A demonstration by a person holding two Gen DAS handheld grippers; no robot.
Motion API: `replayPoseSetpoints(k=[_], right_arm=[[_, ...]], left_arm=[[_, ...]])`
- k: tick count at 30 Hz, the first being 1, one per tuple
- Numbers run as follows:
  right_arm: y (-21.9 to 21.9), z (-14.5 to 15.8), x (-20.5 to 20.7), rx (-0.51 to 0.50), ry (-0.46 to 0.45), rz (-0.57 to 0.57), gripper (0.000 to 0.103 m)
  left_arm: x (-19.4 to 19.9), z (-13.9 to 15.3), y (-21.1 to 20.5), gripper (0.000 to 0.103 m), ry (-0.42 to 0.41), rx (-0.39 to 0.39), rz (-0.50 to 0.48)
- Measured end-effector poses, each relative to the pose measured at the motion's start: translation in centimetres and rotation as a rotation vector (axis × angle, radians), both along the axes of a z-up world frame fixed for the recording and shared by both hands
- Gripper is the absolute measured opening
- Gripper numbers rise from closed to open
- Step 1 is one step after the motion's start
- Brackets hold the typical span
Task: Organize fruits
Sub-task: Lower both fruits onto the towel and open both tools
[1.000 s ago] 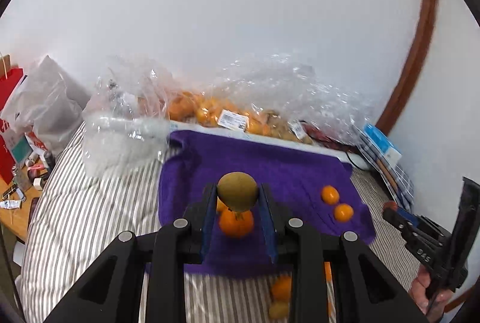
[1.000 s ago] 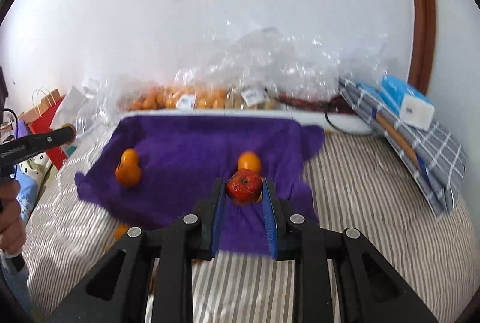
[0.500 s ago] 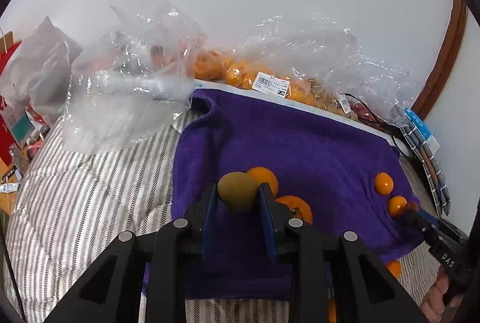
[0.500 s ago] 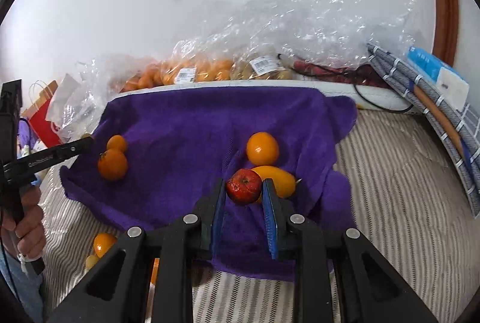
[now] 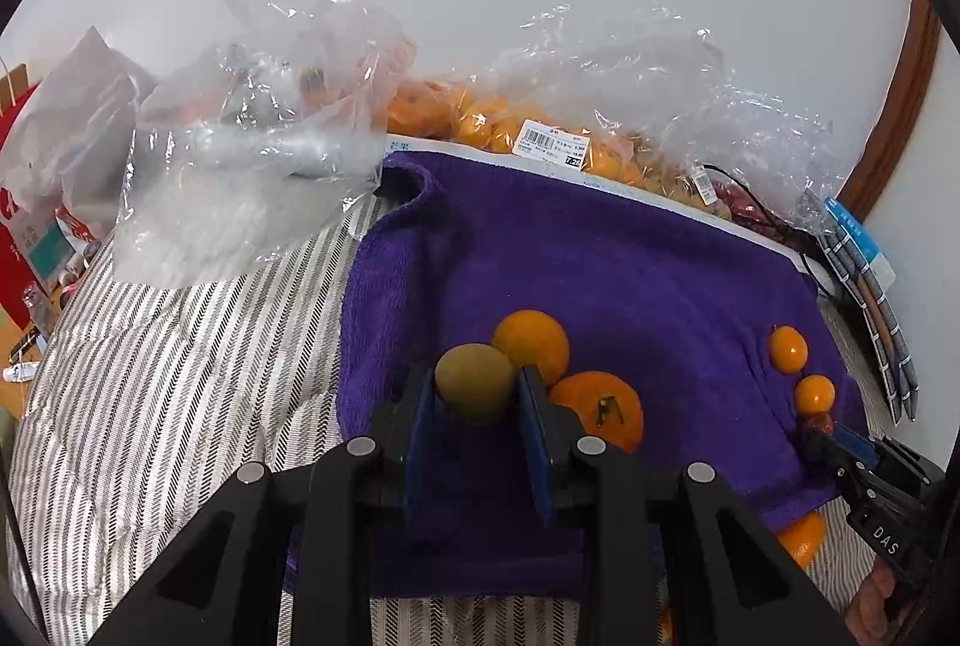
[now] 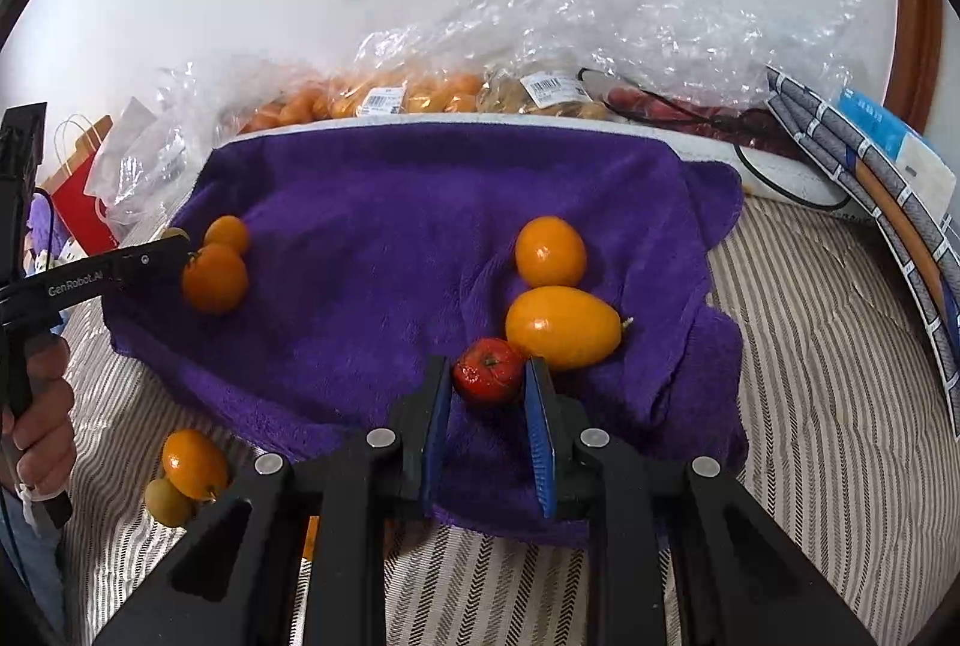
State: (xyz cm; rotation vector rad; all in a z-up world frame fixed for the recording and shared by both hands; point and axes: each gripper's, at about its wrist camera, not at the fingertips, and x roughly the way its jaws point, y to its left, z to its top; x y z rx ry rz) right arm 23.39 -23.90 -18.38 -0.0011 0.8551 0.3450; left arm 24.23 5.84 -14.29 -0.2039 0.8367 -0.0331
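Note:
My left gripper (image 5: 475, 394) is shut on a round olive-green fruit (image 5: 474, 389), held low over the purple towel (image 5: 600, 274) beside two orange fruits (image 5: 531, 343) (image 5: 600, 409). My right gripper (image 6: 489, 382) is shut on a small red fruit (image 6: 487, 371), just in front of a yellow-orange oval fruit (image 6: 561, 326) and a smaller orange one (image 6: 550, 251) on the purple towel (image 6: 390, 202). The left gripper (image 6: 174, 244) shows at the towel's left edge in the right wrist view, near two orange fruits (image 6: 215, 277).
Clear plastic bags (image 5: 252, 153) holding several oranges (image 5: 456, 111) lie along the wall behind the towel. An orange fruit (image 6: 193, 463) and a green one (image 6: 168, 502) lie on the striped bedding (image 6: 810, 346). Folded checked cloth (image 6: 888, 202) sits at the right, a red bag (image 6: 78, 202) at the left.
Both grippers have come down and forward toward the towel with their fruits still held; the fruits on the towel now look larger and nearer.

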Motion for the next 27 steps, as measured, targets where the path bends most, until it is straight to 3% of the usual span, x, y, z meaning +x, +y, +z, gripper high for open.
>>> replayPoseSetpoints(k=[6, 14, 16, 23, 27], right_arm=[[-0.4, 0.0, 0.0, 0.011, -0.002, -0.012, 0.027], [-0.7, 0.2, -0.2, 0.030, -0.024, -0.030, 0.047], [-0.9, 0.5, -0.5, 0.040, -0.047, -0.048, 0.051], [-1.5, 1.9, -1.5, 0.072, -0.119, -0.078, 0.053], [-1.4, 3.2, -2.8, 0.000, -0.182, -0.157, 0.053]], left_arm=[[0.1, -0.3, -0.5, 0.027, 0.001, 0.031, -0.002], [0.3, -0.3, -0.6, 0.028, 0.001, 0.027, -0.018], [0.2, -0.2, -0.6, 0.035, -0.007, 0.024, -0.023], [-0.3, 0.5, -0.2, 0.041, -0.049, 0.001, -0.031], [-1.0, 1.5, -0.1, 0.041, -0.103, -0.008, -0.036]])
